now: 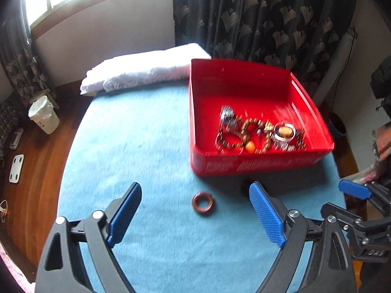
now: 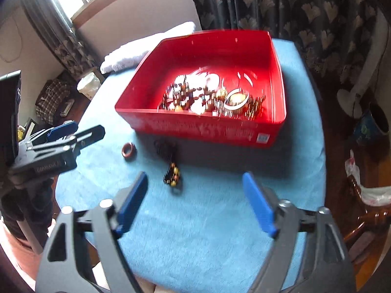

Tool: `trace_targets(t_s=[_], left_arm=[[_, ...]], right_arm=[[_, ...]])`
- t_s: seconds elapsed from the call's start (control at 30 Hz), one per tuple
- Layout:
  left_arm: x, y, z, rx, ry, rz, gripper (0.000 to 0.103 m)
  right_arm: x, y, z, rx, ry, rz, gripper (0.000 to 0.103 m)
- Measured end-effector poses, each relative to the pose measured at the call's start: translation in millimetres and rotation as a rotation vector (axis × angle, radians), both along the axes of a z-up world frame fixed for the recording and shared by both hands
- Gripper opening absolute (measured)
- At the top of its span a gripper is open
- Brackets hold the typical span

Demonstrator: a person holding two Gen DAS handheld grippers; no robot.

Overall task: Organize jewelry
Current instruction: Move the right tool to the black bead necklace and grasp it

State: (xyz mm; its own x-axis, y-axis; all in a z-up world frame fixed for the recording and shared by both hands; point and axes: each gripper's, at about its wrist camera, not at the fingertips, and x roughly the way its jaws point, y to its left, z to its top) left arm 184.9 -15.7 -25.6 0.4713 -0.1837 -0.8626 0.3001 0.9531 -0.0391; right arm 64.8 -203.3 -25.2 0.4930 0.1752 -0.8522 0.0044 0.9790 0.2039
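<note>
Much jewelry (image 1: 259, 131) blurred inside red bin (image 1: 244, 163).

Glossy plastic red box (image 1: 244, 166), fuzzy blue cloth (image 1: 136, 146)

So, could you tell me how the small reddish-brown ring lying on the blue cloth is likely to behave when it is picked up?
The reddish-brown ring looks solid and thick-walled, so probably stiff. It is small and lies flat on the blue cloth, leaving little edge to pinch; it may slip. Being round, it could roll if tipped on edge.
</note>
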Motion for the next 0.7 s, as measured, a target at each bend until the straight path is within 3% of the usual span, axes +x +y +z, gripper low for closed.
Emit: trace_targets(t_s=[0.23,0.7], left_arm=[[-7,20,-33,0.048,0.066,0.024,0.089],[-7,31,-45,0.049,0.085,0.006,0.089]], right_arm=[[0,9,-23,-0.002,0.084,-0.002,0.093],[17,22,-34,0.052,0.130,0.031,0.093]])
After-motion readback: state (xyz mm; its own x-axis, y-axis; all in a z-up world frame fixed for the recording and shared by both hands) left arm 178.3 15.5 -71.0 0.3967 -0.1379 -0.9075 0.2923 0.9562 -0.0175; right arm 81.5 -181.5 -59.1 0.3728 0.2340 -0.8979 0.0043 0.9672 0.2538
